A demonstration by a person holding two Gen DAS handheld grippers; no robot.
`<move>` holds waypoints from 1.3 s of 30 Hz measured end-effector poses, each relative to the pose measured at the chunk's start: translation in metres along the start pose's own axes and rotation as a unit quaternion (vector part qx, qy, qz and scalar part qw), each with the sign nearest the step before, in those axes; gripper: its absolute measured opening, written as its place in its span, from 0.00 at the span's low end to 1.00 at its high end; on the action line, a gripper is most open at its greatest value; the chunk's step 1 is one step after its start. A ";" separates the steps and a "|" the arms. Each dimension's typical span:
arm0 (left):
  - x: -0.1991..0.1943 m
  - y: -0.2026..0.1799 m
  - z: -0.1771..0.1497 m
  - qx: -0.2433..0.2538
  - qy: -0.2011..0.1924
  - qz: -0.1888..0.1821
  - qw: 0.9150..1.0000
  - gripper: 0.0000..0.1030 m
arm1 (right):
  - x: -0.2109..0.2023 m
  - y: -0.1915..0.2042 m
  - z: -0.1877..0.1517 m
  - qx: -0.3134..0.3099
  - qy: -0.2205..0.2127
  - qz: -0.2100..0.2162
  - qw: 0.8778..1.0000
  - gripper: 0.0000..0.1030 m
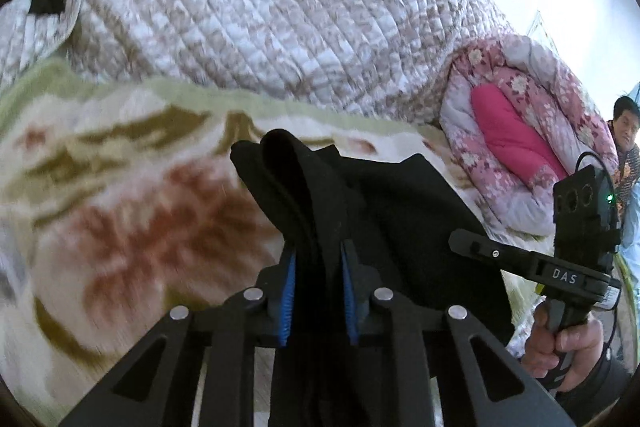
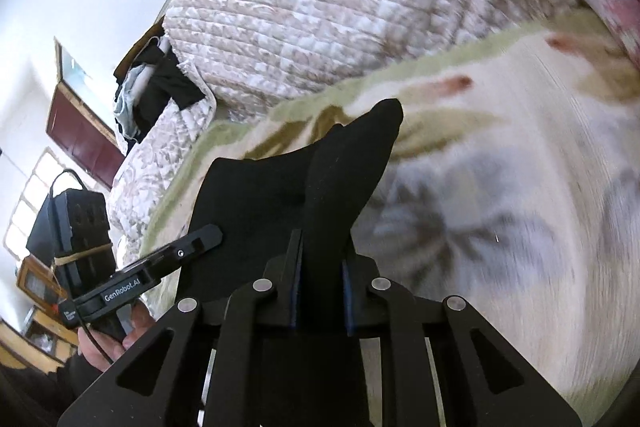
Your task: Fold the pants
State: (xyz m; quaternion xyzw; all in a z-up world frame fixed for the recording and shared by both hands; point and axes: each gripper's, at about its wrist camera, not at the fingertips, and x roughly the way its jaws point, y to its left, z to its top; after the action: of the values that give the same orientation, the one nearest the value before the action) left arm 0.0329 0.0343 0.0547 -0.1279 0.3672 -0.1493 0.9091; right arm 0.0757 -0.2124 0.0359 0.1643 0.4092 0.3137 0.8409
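The black pants (image 1: 400, 195) hang bunched between both grippers above a floral blanket (image 1: 120, 187). My left gripper (image 1: 318, 251) is shut on a thick fold of the pants, with cloth filling the gap between its blue pads. In the right wrist view my right gripper (image 2: 320, 251) is shut on another fold of the pants (image 2: 256, 195), which rises to a peak ahead of the fingers. Each view shows the other gripper's finger (image 1: 476, 245) (image 2: 200, 239) against the black cloth, held by a hand (image 1: 568, 343).
A quilted beige-and-white cover (image 1: 260, 7) (image 2: 340, 7) is heaped behind the blanket (image 2: 500, 187). A pink floral quilt (image 1: 520, 107) lies at the right, with a person (image 1: 624, 147) beside it. Loose clothes (image 2: 152, 95) and a dark red cabinet (image 2: 80, 135) stand at the left.
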 end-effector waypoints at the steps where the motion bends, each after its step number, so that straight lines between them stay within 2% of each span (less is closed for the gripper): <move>1: 0.003 0.004 0.008 0.002 -0.002 0.003 1.000 0.21 | 0.005 0.001 0.006 -0.004 0.001 -0.002 1.000 0.15; 5: 0.016 0.019 0.031 0.006 -0.004 0.015 1.000 0.22 | 0.029 -0.006 0.029 -0.010 0.005 -0.006 1.000 0.15; 9: 0.039 0.037 0.037 0.003 0.004 0.031 1.000 0.23 | 0.055 -0.023 0.038 -0.005 0.015 -0.015 1.000 0.16; 11: 0.057 0.049 0.032 -0.003 0.027 0.050 0.998 0.25 | 0.072 -0.038 0.036 0.009 0.037 -0.031 0.999 0.16; 13: 0.073 0.062 0.023 -0.009 0.051 0.086 0.995 0.31 | 0.082 -0.049 0.031 0.013 0.057 -0.071 0.996 0.22; 14: 0.075 0.068 0.020 -0.015 0.055 0.091 0.994 0.34 | 0.080 -0.050 0.031 0.013 0.056 -0.074 0.996 0.24; 16: 0.070 0.073 0.020 -0.031 0.051 0.085 0.995 0.33 | 0.067 -0.046 0.032 0.002 0.037 -0.089 0.995 0.26; 19: 0.052 0.069 0.022 -0.020 0.019 0.112 0.993 0.33 | 0.046 -0.032 0.033 -0.027 0.010 -0.106 0.994 0.26; 22: 0.037 0.061 0.017 -0.018 0.003 0.112 0.994 0.33 | 0.033 -0.008 0.025 -0.072 -0.007 -0.129 0.989 0.26; 29: 0.013 0.016 -0.014 0.036 -0.013 0.119 0.992 0.33 | 0.027 0.038 -0.026 -0.160 -0.002 -0.157 0.974 0.26; 32: 0.014 0.005 -0.031 0.052 -0.003 0.123 0.991 0.34 | 0.042 0.036 -0.041 -0.169 0.026 -0.169 0.971 0.26; 35: 0.028 0.001 -0.044 0.079 0.016 0.148 0.986 0.37 | 0.059 0.023 -0.047 -0.164 0.059 -0.184 0.967 0.26; 39: 0.029 -0.001 -0.044 0.068 0.009 0.147 0.987 0.37 | 0.049 0.026 -0.043 -0.159 0.042 -0.182 0.970 0.26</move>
State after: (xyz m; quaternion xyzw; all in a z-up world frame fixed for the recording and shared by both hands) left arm 0.0213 0.0174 0.0055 -0.0096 0.3796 -0.0402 0.9242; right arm 0.0546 -0.1598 -0.0052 -0.0619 0.4122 0.2234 0.8811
